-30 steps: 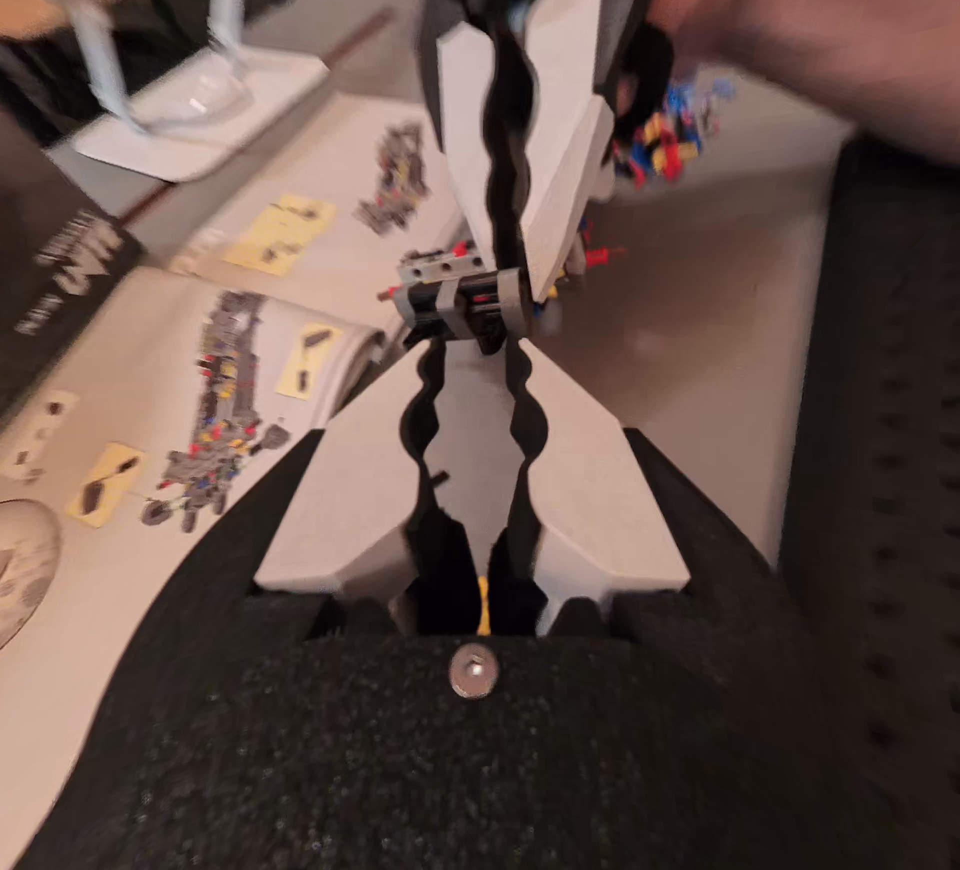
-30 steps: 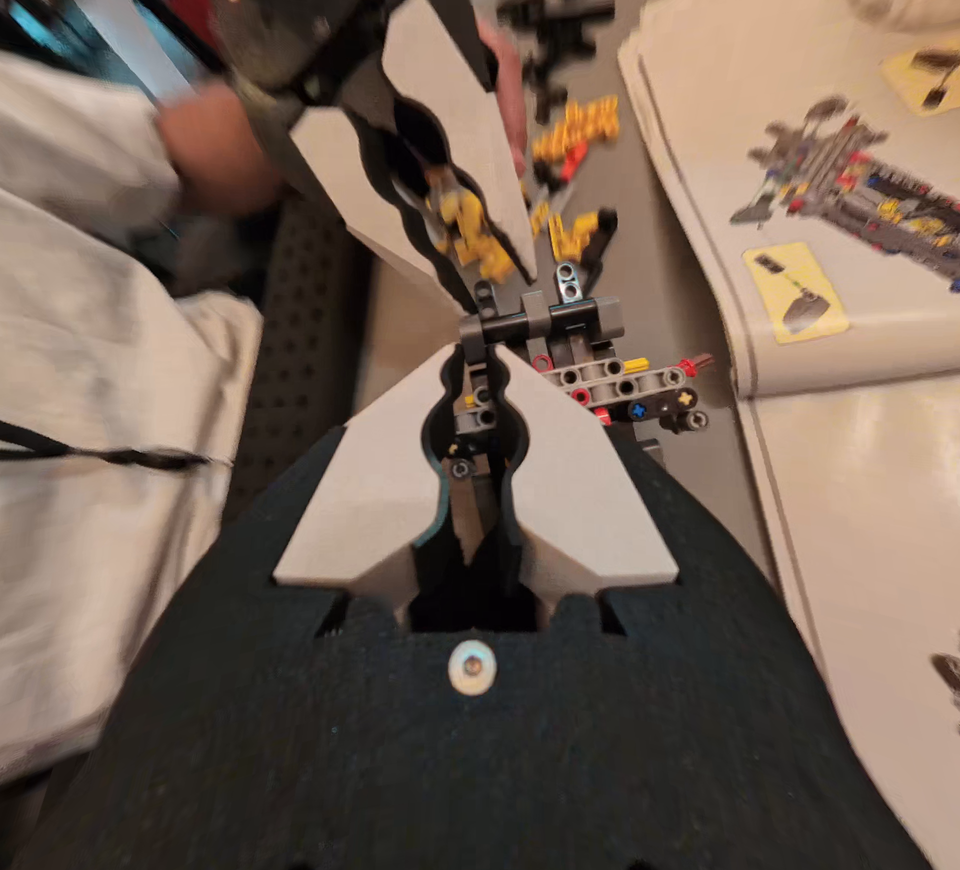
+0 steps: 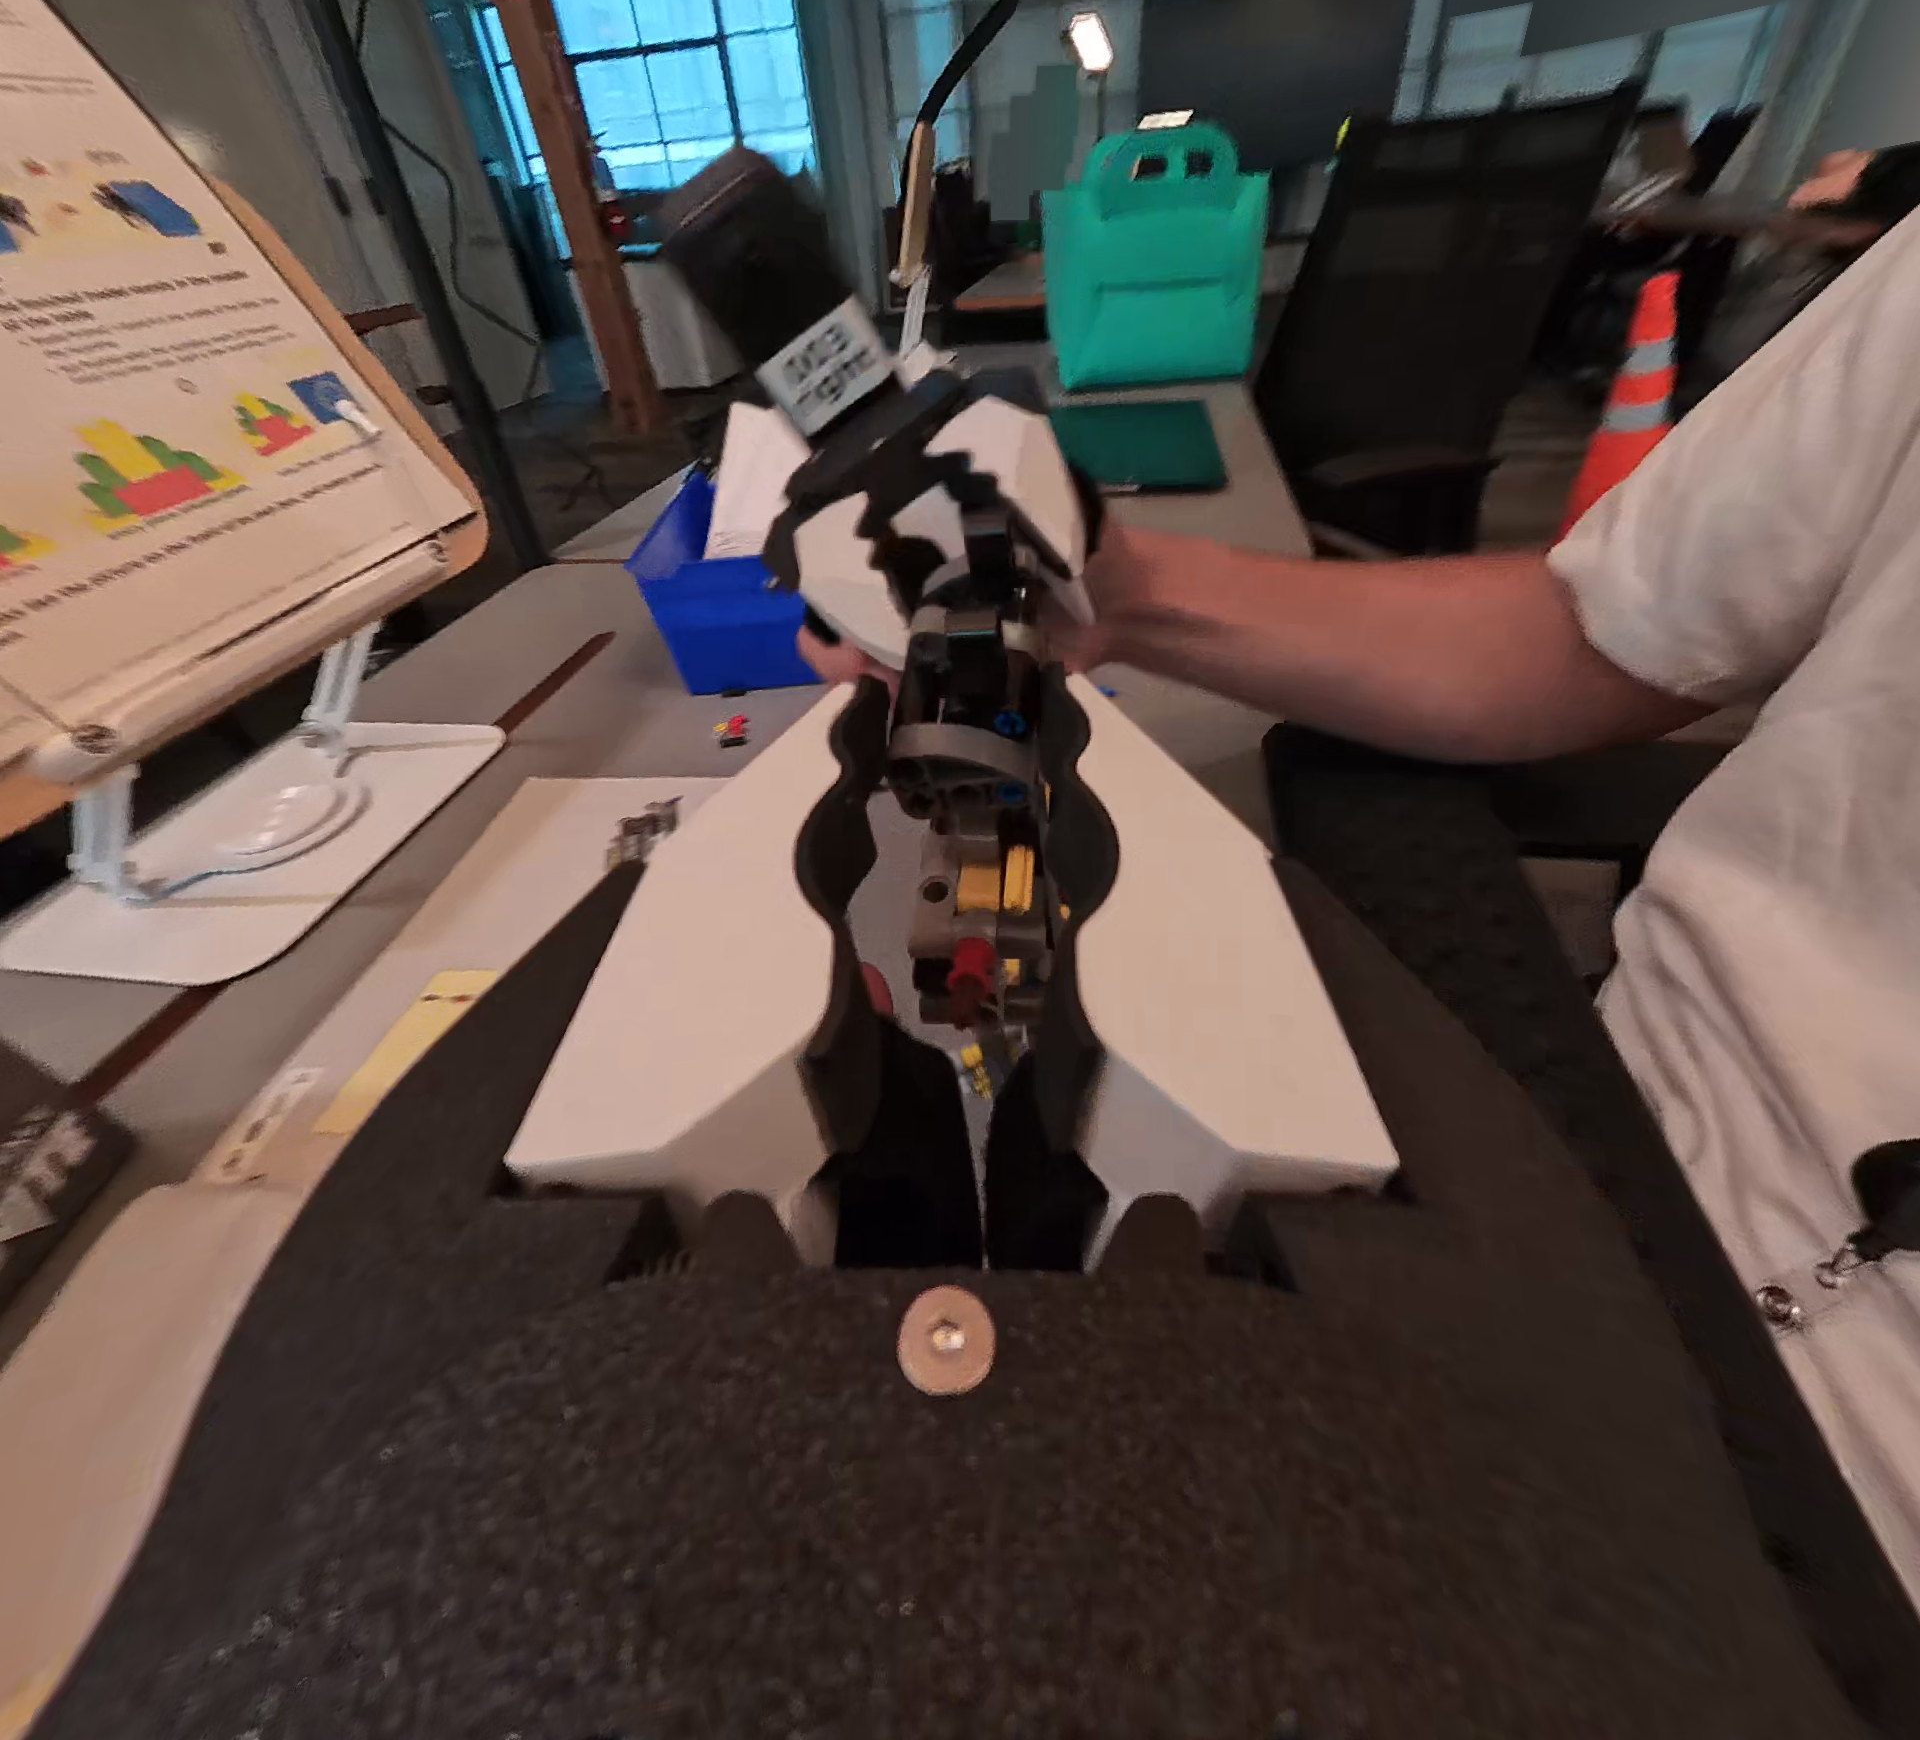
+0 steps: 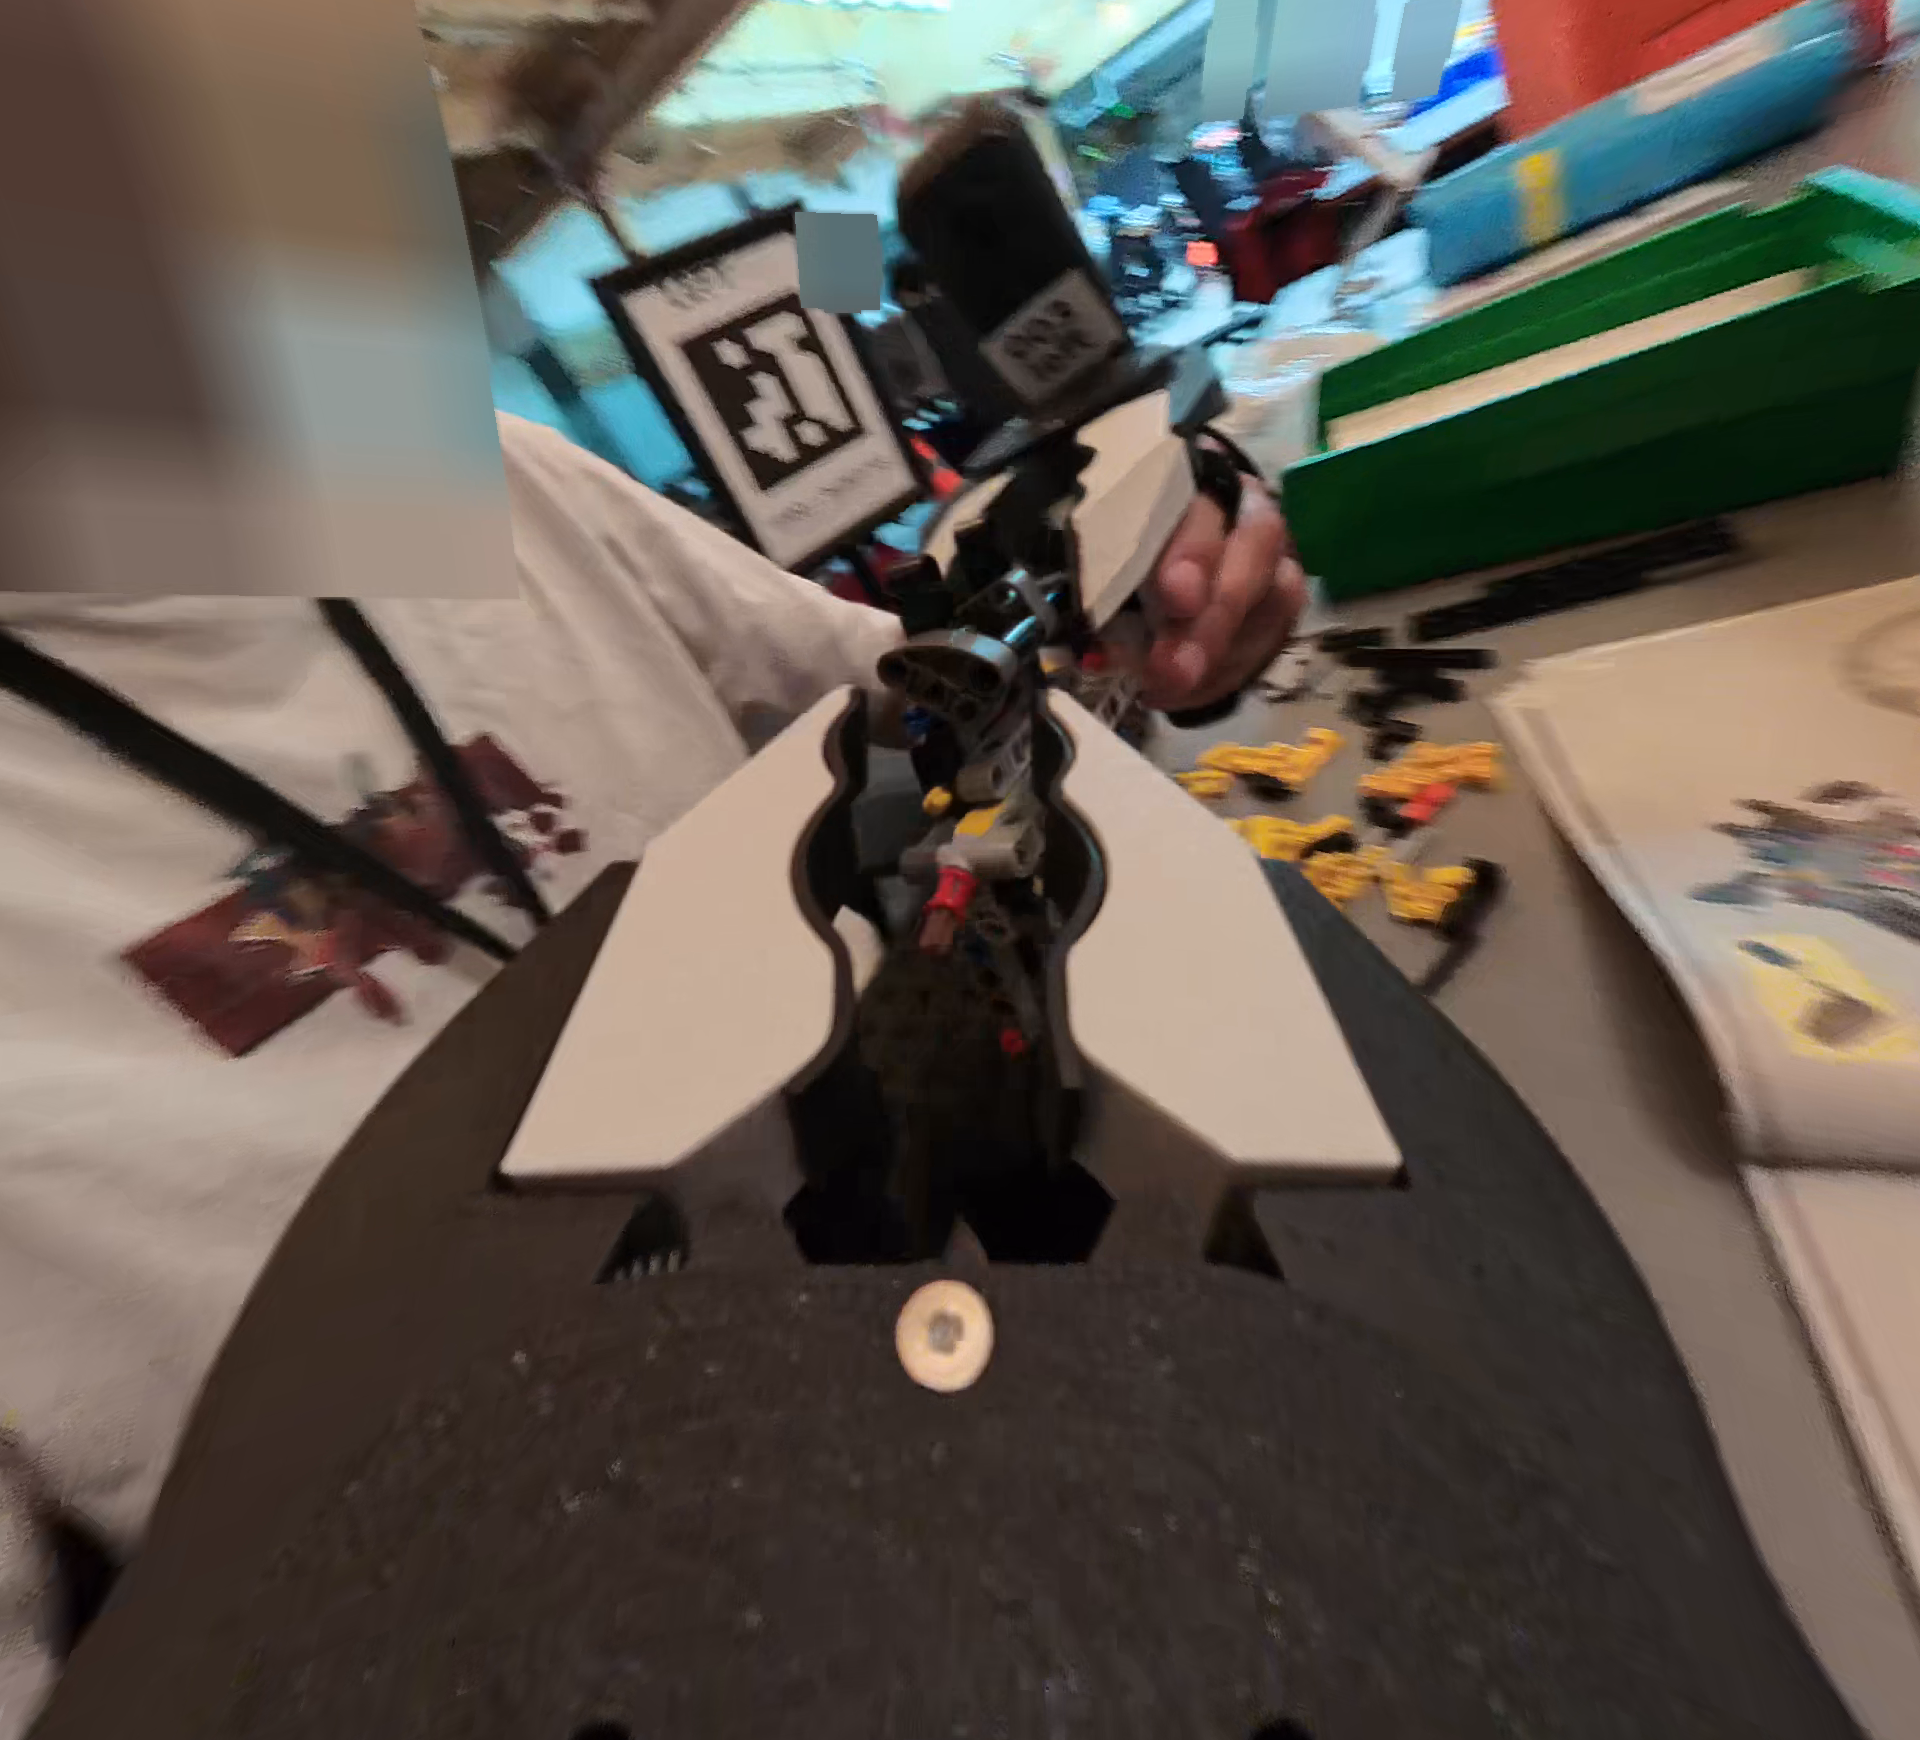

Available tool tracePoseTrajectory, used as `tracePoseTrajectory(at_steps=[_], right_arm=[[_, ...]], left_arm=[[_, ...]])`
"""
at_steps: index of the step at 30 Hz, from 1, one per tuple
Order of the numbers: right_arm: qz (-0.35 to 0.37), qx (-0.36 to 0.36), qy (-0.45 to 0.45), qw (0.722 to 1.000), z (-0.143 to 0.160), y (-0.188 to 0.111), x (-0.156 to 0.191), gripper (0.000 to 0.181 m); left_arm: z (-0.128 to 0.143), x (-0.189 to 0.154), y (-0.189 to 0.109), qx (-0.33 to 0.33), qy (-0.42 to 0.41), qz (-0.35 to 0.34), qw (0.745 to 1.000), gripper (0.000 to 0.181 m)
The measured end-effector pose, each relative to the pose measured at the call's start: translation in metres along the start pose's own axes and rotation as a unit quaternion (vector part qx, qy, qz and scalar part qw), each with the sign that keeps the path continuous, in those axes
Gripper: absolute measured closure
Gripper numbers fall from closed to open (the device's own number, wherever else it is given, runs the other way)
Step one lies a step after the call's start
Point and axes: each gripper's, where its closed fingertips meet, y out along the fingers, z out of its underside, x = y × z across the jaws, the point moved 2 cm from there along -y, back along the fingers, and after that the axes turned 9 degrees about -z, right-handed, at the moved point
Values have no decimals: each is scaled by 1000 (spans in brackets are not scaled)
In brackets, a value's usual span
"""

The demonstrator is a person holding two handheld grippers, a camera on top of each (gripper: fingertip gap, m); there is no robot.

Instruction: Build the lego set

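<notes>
Left wrist view shows, at the far left edge of the grey bench [image 3: 623,714], a tilted instruction board on a white stand [image 3: 260,817], then an open cream instruction booklet [image 3: 499,921]. In the middle the left claw [image 3: 961,734] is clamped on the grey, black and yellow Technic lego assembly [image 3: 971,817], held up in the air above the bench. Directly beyond it the right claw [image 3: 966,568] is closed on the far end of the same assembly. A blue plastic bin [image 3: 717,610] sits behind.

Right wrist view, from the opposite end, has the assembly between its own fingers, and loose yellow and black lego pieces [image 4: 1351,817] scattered on the bench to the right.

With both claws pinching one small build in mid-air, any twist or pull between them would likely pop pins apart. A slackened grip would probably drop it among the loose pieces. Motion blur suggests quick handling, raising that risk.
</notes>
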Motion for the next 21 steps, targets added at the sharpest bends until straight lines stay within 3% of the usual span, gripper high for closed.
tracePoseTrajectory(at_steps=[3,6,14,17,18,21], right_arm=[[120,31,-88,988,1,2,6,146],[176,41,-123,976,5,6,11,146],[130,-6,-77,989,8,6,15,156],[111,-7,-62,992,9,13,14,157],[115,-9,-60,992,8,15,12,156],[118,-11,-59,991,7,12,11,156]], left_arm=[[-2,-5,-2,27,50,-25,998,155],[-4,-12,-1,36,71,-29,996,155],[-5,-22,1,36,102,-15,994,155],[-1,-25,7,50,112,-2,992,142],[-1,-25,10,50,105,-2,993,151],[-1,-20,11,49,93,-2,994,154]])
